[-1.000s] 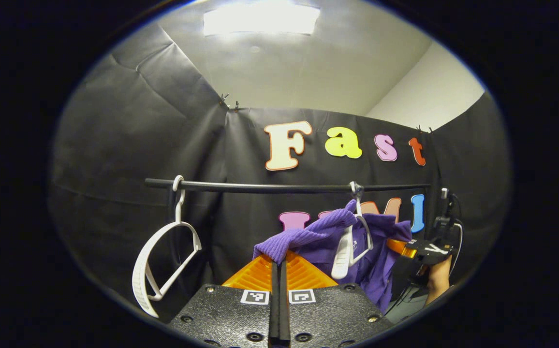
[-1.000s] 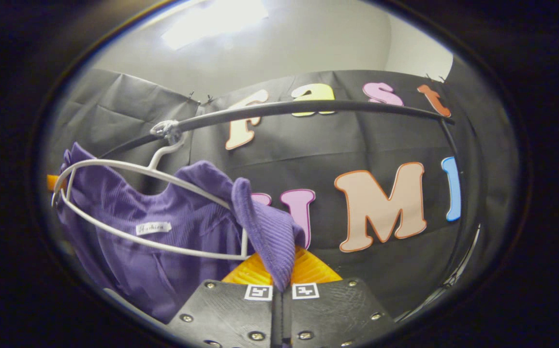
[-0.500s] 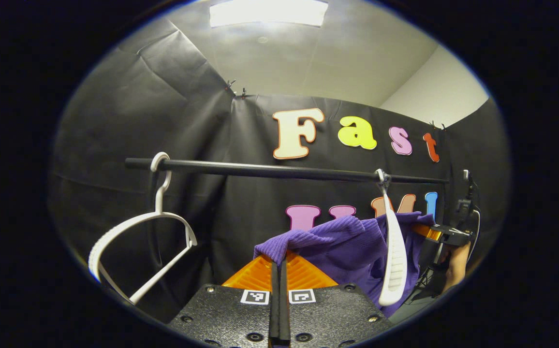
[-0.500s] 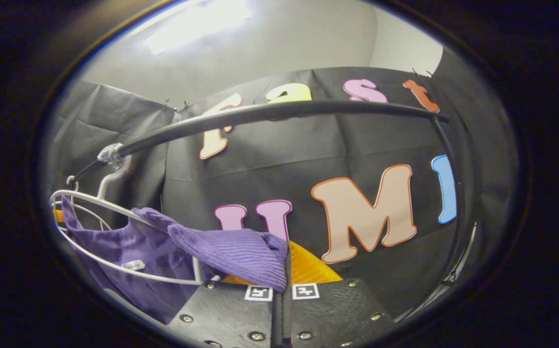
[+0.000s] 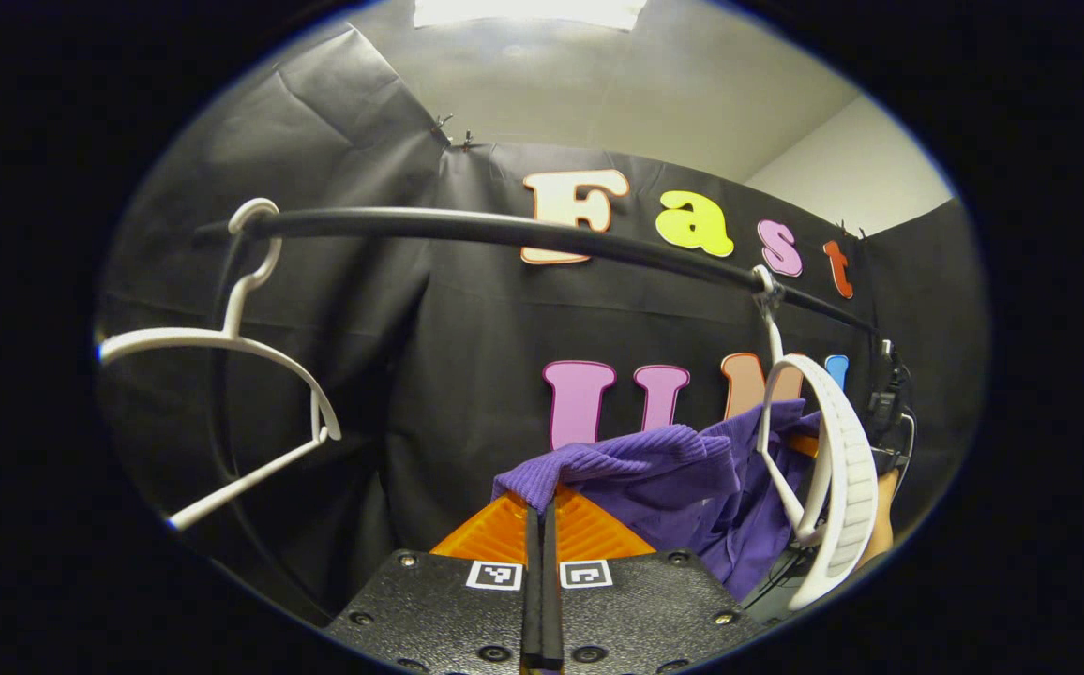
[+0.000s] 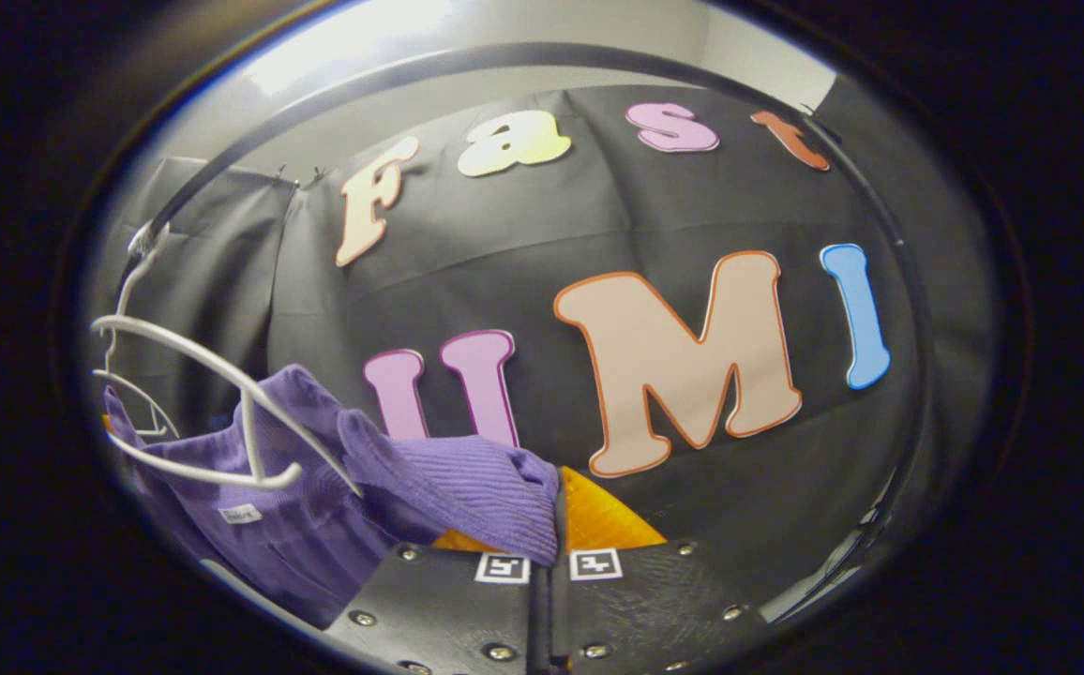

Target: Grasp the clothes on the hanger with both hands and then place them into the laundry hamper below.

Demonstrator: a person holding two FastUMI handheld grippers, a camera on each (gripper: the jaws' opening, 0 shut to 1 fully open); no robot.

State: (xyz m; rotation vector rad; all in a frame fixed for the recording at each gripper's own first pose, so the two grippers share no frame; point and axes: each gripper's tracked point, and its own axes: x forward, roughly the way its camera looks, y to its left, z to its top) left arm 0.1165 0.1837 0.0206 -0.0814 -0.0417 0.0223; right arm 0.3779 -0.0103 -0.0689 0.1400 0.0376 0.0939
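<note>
Below the black rail, the purple garment hung off its hanger, stretched between the two grippers. A small white label was sewn inside its neck; the writing on it was too small to read. The cloth was a soft ribbed knit, thicker and corded at the hem, thinner and finely striped over the body.

The left gripper pointed level toward the booth's back wall, its jaws drawn together to a thin slit with a fold of the ribbed hem pinched between them. The right gripper was tilted slightly upward, its jaws likewise closed tight on another bunched ribbed edge of the same garment, which draped over its left finger. Each gripper's body was a rough black plate with small square black-and-white markers near the fingers.

Two white plastic hangers hung from the rail. One hanger swung bare at the left end. The other hanger, broad-shouldered and ridged, dangled just beside the garment, a hand partly visible behind it. I could not see the hamper.
</note>
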